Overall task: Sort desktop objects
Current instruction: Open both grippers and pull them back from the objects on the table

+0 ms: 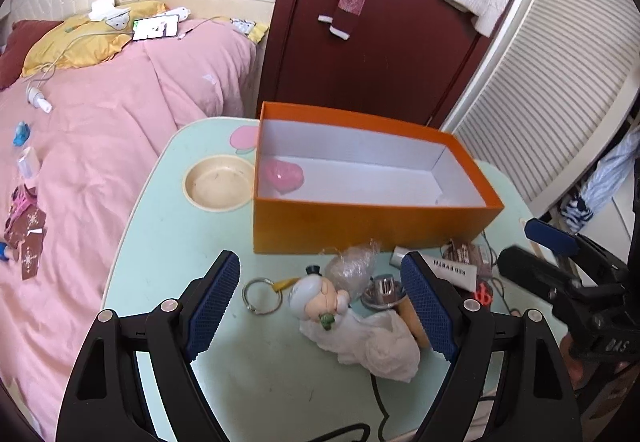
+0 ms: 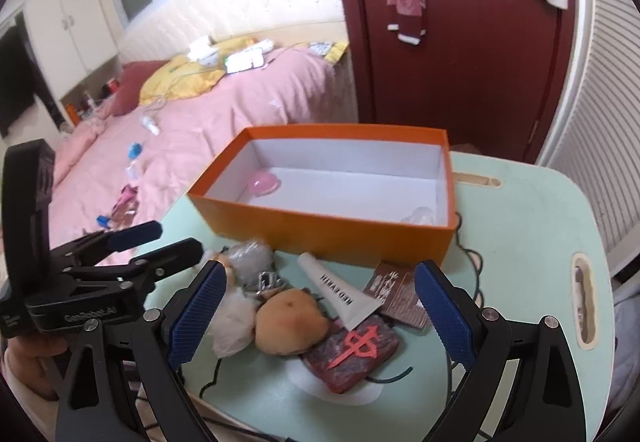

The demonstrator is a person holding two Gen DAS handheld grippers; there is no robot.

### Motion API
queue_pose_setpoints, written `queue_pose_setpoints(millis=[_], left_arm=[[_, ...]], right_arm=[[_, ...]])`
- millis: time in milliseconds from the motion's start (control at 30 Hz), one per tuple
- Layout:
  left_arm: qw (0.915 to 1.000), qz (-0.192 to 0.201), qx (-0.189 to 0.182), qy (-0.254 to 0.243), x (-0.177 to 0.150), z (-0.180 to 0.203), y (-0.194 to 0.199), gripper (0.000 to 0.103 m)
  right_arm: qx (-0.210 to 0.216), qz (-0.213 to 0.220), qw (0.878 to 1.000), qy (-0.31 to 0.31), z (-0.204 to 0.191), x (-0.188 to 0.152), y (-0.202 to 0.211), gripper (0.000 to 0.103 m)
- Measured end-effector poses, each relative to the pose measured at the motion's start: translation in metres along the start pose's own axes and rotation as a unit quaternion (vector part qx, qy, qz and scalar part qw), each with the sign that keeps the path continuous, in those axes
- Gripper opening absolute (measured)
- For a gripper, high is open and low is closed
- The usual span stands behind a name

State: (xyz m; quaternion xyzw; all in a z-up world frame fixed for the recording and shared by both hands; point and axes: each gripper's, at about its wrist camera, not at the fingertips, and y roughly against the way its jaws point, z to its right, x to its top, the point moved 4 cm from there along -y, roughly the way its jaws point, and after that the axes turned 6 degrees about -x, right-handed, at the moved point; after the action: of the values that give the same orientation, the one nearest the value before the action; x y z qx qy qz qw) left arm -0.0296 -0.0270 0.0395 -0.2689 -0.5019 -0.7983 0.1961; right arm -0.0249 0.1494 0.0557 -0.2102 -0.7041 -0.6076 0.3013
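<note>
Early in the sort, by the look of it. Orange box at the far side of the pale green desk, nearly bare inside: only a pink heart-shaped thing at one end and something clear at the other, too faint to name. Most of the work left, judging by the heap just in front of the box: doll with a key ring, crumpled white cloth, wad of clear wrap, small metal cup, white tube, brown plush lump, brown packet, dark red pad with a red cross. Cream bowl apart, beside the box. Left claw spread wide, empty, hanging over the doll and cloth, fingers either side of them; contact not clear. Right claw likewise spread and empty, framing the plush lump, tube and red pad.
</note>
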Motion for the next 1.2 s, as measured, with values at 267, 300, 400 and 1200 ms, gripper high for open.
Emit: queue_pose_setpoints(millis=[267,300,400,1200], left_arm=[[0.9998,0.01,-0.016,0.0,-0.006,-0.003,-0.011,0.083],[0.9998,0.011,-0.017,-0.003,-0.008,-0.001,-0.013,0.083],[0.9994,0.024,-0.015,-0.021,-0.012,0.006,-0.013,0.083],[0.9983,0.004,-0.058,-0.01,0.029,-0.01,0.018,0.083]], right_arm=[[-0.045,0.017,0.999,0.016,-0.001,0.01,0.001,0.095],[-0.045,0.014,0.999,0.011,-0.001,0.01,0.0,0.095],[-0.043,0.005,0.999,-0.004,-0.001,0.01,-0.003,0.095],[-0.017,-0.002,1.0,0.008,0.005,-0.001,-0.014,0.095]])
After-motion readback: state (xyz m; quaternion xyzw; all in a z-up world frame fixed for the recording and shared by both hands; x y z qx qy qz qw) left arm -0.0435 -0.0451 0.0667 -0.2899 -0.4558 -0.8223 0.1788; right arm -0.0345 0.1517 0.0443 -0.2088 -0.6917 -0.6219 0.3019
